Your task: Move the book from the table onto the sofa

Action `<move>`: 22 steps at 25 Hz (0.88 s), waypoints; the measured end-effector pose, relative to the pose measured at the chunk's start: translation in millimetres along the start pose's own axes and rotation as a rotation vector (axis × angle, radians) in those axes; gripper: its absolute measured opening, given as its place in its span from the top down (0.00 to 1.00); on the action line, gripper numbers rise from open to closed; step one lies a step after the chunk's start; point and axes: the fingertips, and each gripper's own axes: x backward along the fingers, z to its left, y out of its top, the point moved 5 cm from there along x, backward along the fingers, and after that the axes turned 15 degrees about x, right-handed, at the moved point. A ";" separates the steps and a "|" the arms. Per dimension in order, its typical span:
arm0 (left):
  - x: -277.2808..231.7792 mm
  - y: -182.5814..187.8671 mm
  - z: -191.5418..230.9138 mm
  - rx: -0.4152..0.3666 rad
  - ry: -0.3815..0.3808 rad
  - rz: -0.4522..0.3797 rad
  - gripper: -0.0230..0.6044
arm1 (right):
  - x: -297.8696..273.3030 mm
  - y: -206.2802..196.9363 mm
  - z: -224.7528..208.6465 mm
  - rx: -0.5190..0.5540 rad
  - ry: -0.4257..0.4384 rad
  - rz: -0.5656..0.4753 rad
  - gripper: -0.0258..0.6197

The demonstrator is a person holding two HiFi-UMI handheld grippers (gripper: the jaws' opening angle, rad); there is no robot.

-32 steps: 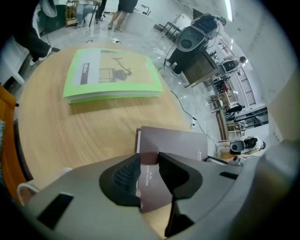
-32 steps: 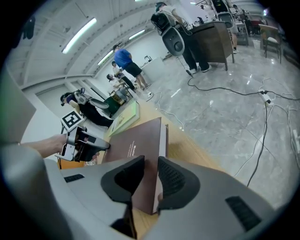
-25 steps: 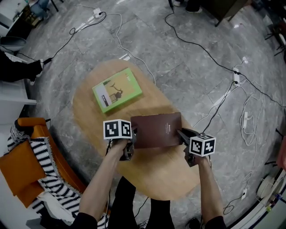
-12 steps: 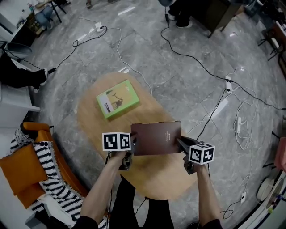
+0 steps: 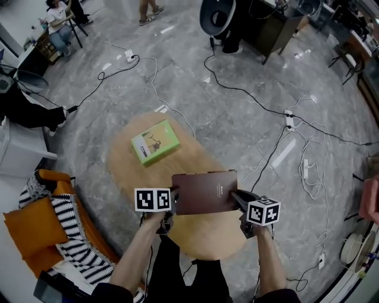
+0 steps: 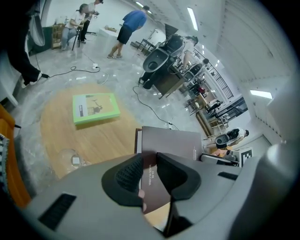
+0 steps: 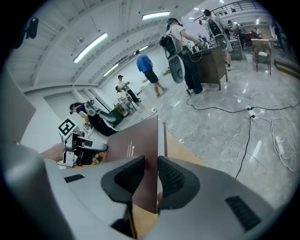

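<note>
A dark brown book hangs flat above the oval wooden table, held at both short edges. My left gripper pinches its left edge; its jaws are closing with the book between the pads. At the opposite edge my right gripper is shut on the book, whose cover runs between its two pads. Low at the left stands the orange sofa with a striped blanket on it.
A green book lies on the table's far end. Cables and power strips trail over the grey floor to the right and behind. Several people, a black chair and desks stand far back.
Both grippers have risen with the brown book, which now hangs higher above the table. The table and the green book look smaller and farther below.
</note>
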 end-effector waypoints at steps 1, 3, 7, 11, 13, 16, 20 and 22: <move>9.6 -2.2 -8.6 -0.013 -0.006 -0.007 0.80 | 11.1 3.9 4.8 0.003 -0.003 -0.010 0.79; 29.2 -5.2 -23.7 -0.037 -0.021 -0.022 0.80 | 32.4 13.0 16.6 0.014 -0.010 -0.031 0.79; 69.3 -19.0 -47.0 -0.058 -0.049 -0.044 0.80 | 74.3 22.5 44.0 0.028 -0.025 -0.069 0.79; 104.4 -38.7 -65.3 -0.075 -0.069 -0.052 0.80 | 112.7 22.6 69.2 0.026 -0.039 -0.104 0.79; 118.0 -48.2 -69.9 -0.085 -0.080 -0.052 0.80 | 126.7 20.4 80.2 0.026 -0.046 -0.123 0.79; 132.9 -60.7 -74.6 -0.099 -0.093 -0.049 0.81 | 143.3 16.0 93.0 0.030 -0.055 -0.145 0.79; 143.3 -71.6 -75.7 -0.113 -0.104 -0.063 0.81 | 155.3 7.8 104.4 0.030 -0.063 -0.174 0.79; 145.9 -77.5 -76.1 -0.114 -0.109 -0.064 0.81 | 160.4 3.7 107.1 0.030 -0.065 -0.185 0.79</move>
